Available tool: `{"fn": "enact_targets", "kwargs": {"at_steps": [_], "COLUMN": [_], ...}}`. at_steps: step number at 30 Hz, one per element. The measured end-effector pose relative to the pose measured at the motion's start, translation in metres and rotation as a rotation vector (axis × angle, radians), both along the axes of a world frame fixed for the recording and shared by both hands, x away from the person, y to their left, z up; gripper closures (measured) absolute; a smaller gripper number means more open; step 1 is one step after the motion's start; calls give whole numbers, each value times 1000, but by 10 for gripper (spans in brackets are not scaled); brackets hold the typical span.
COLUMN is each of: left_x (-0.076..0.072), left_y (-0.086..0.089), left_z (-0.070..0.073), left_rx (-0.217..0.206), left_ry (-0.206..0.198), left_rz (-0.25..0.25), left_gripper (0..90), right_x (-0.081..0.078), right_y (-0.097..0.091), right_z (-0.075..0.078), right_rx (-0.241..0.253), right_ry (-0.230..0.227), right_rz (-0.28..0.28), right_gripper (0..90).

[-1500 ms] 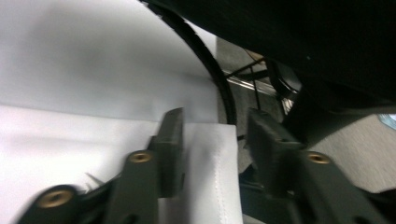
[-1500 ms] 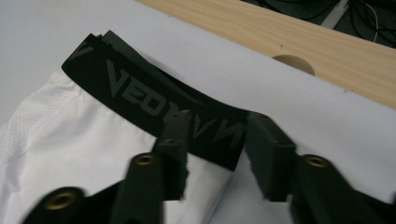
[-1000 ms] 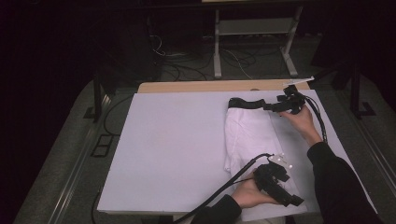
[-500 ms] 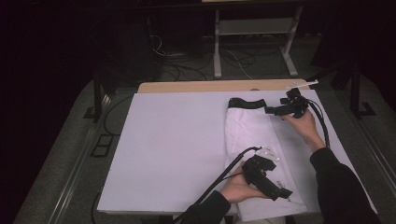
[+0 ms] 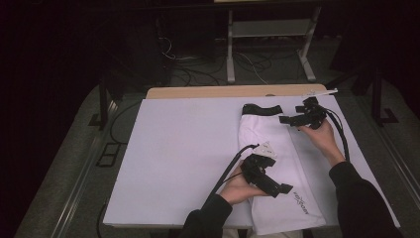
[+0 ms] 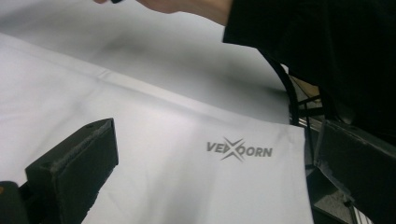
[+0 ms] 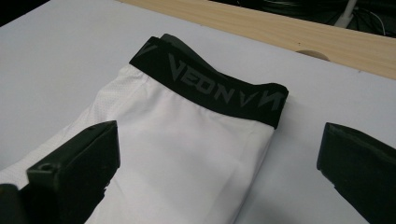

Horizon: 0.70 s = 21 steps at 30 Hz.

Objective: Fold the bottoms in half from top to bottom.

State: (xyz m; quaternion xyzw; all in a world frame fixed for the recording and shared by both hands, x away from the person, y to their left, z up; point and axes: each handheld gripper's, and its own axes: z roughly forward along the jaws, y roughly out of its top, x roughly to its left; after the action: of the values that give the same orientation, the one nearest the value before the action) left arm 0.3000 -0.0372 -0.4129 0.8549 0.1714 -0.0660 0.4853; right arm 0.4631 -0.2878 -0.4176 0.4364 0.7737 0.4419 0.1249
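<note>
Two tools work over one pair of folded white shorts (image 5: 277, 163) lying lengthwise on the right half of the desk (image 5: 178, 148). Nearest, the left tool (image 5: 283, 189) hangs over the hem end by the grey logo (image 6: 239, 150), its jaws having just been opening and now spread with nothing between them. Farther off, the right tool (image 5: 286, 120) sits just beside the black waistband (image 7: 210, 86), jaws spread wide, gripping nothing.
</note>
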Motion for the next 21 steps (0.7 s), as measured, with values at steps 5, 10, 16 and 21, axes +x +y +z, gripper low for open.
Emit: {"fn": "enact_targets", "kwargs": {"at_steps": [5,10,16,21], "left_x": [7,16,27,37], "left_y": [7,15,25,32], "left_z": [0,1,3,2], "left_rx": [2,-11,-20,-18], "left_ry": [-12,-16,-22,-22], "left_rz": [18,40,68,96], "left_gripper": [0,0,0,0], "right_x": [-3,-6,-8,-10], "right_y": [1,1,1,1], "right_z": [-2,-5,-5,-5], "right_rx": [4,7,11,11], "right_ry": [0,2,-1,-2], "right_rz": [-2,0,6,5], "right_gripper": [0,0,0,0]}}
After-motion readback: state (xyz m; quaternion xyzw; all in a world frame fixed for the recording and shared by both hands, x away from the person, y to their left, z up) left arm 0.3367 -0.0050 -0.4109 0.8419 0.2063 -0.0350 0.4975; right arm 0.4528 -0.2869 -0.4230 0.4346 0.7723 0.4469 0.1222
